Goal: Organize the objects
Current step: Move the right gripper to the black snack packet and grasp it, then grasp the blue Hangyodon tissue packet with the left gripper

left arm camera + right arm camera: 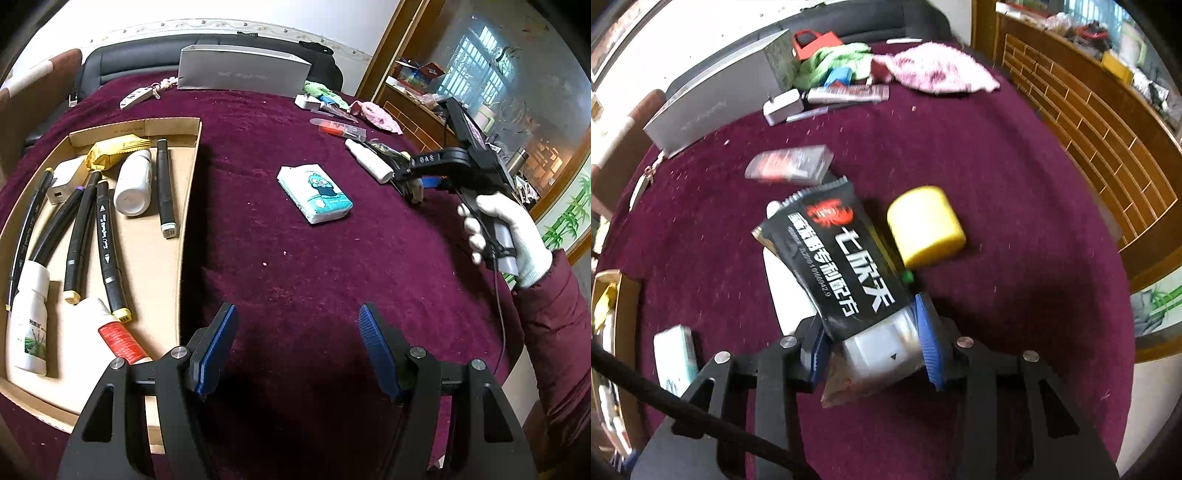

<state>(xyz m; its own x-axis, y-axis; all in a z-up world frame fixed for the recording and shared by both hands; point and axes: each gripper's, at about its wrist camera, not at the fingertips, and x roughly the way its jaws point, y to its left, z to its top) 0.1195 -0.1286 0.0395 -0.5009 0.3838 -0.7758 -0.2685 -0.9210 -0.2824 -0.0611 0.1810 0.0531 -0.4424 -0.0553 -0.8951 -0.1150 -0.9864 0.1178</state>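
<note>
A cardboard tray (190, 173) at the left holds several black markers (165, 184), white bottles (133, 183), a yellow snack pack (112, 151) and a white charger. My left gripper (297, 338) is open and empty above the maroon cloth beside the tray. My right gripper (873, 345) is shut on a black sachet (834, 266) with white lettering; a white bottle (882, 350) lies between or under the fingers, too blurred to tell if held. The right gripper also shows in the left wrist view (413, 177). A tissue pack (314, 194) lies mid-table.
A yellow cylinder (925, 227) lies right of the sachet. A clear packet with red contents (790, 164), a white charger (783, 107), a pink cloth (938, 68) and a grey box (243, 72) lie toward the back. A wooden cabinet (1108, 122) stands on the right.
</note>
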